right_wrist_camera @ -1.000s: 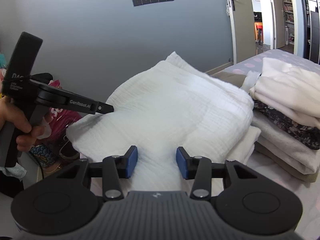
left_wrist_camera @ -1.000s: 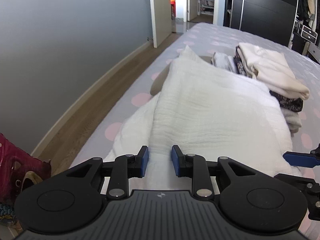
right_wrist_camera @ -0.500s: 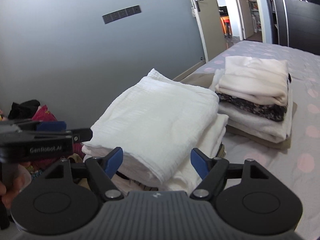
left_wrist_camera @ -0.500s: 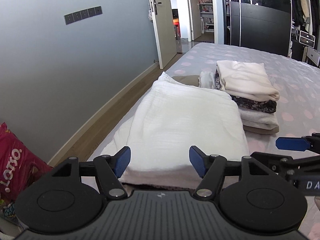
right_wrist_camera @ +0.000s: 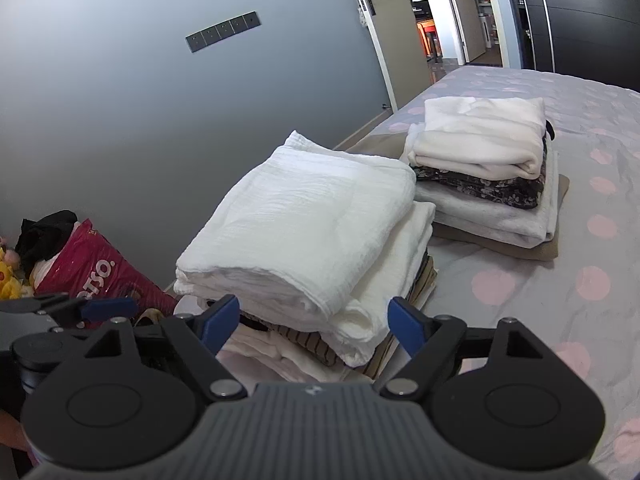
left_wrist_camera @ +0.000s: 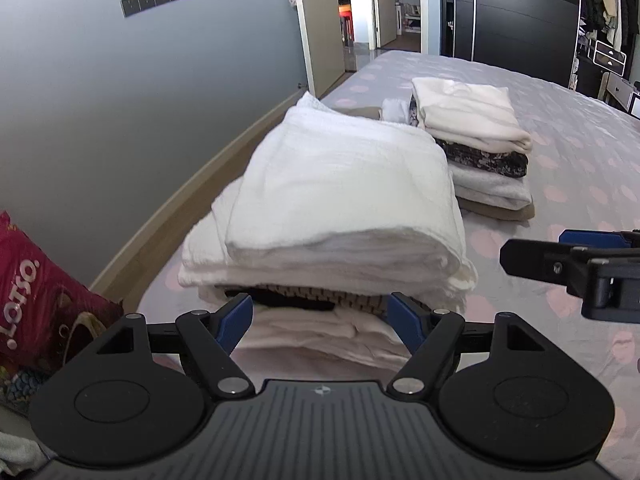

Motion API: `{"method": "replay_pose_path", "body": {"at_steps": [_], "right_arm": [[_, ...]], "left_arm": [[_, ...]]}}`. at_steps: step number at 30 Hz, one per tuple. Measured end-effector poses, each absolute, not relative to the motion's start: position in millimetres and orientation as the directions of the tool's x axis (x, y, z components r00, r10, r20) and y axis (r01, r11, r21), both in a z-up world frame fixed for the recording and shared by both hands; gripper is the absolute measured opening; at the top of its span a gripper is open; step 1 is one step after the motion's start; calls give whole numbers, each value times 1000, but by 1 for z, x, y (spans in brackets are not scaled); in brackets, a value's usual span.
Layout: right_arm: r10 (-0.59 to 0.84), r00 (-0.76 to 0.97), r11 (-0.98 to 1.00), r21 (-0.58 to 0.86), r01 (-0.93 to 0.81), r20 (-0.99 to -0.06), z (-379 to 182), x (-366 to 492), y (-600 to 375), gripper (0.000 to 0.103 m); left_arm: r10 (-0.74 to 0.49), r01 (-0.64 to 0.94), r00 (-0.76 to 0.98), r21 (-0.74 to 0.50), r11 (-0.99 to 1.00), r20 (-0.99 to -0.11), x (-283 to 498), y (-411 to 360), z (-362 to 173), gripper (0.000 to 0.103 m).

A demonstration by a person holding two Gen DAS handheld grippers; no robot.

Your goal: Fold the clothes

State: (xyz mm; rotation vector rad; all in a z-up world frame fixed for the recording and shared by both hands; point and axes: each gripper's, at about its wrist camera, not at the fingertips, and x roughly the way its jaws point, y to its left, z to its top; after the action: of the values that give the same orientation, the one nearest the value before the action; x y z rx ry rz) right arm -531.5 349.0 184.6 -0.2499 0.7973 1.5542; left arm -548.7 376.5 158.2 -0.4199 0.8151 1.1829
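Note:
A folded white cloth (left_wrist_camera: 344, 184) (right_wrist_camera: 308, 216) lies on top of a near stack of folded clothes at the bed's left edge; a striped dark garment (left_wrist_camera: 304, 298) shows beneath it. Just before that stack my left gripper (left_wrist_camera: 320, 320) stands open and holds nothing. My right gripper (right_wrist_camera: 312, 322) is also open and empty, drawn back from the stack's near end. The right gripper's tip (left_wrist_camera: 568, 260) shows at the right of the left wrist view. The left gripper's tip (right_wrist_camera: 80, 306) shows at the left of the right wrist view.
A second stack of folded clothes (left_wrist_camera: 476, 148) (right_wrist_camera: 488, 172) sits further along the bed (left_wrist_camera: 580, 168). A red bag (left_wrist_camera: 36, 292) (right_wrist_camera: 96, 268) stands on the floor by the grey wall. An open doorway and dark wardrobe lie beyond.
Both grippers let go of the white cloth, opened wide and drew back from the stack. The white cloth now rests folded on the pile.

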Motion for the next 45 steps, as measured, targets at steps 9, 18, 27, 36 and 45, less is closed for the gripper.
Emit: {"method": "replay_pose_path", "body": {"at_steps": [9, 18, 27, 36, 45], "right_arm": [[790, -151, 62, 322, -945, -595, 185, -535, 341, 83], [787, -144, 68, 317, -946, -600, 185, -536, 341, 83], [785, -145, 69, 317, -946, -603, 184, -535, 340, 83], [791, -143, 81, 333, -939, -596, 181, -532, 336, 83], [790, -139, 83, 329, -940, -597, 180, -533, 334, 83]], "left_arm": [[639, -929, 150, 114, 353, -754, -549, 370, 155, 74], [656, -926, 138, 139, 351, -742, -542, 366, 156, 74], [660, -918, 130, 162, 362, -740, -535, 368, 160, 74], [676, -919, 128, 169, 356, -725, -534, 364, 160, 73], [670, -912, 128, 179, 369, -731, -530, 362, 159, 73]]}}
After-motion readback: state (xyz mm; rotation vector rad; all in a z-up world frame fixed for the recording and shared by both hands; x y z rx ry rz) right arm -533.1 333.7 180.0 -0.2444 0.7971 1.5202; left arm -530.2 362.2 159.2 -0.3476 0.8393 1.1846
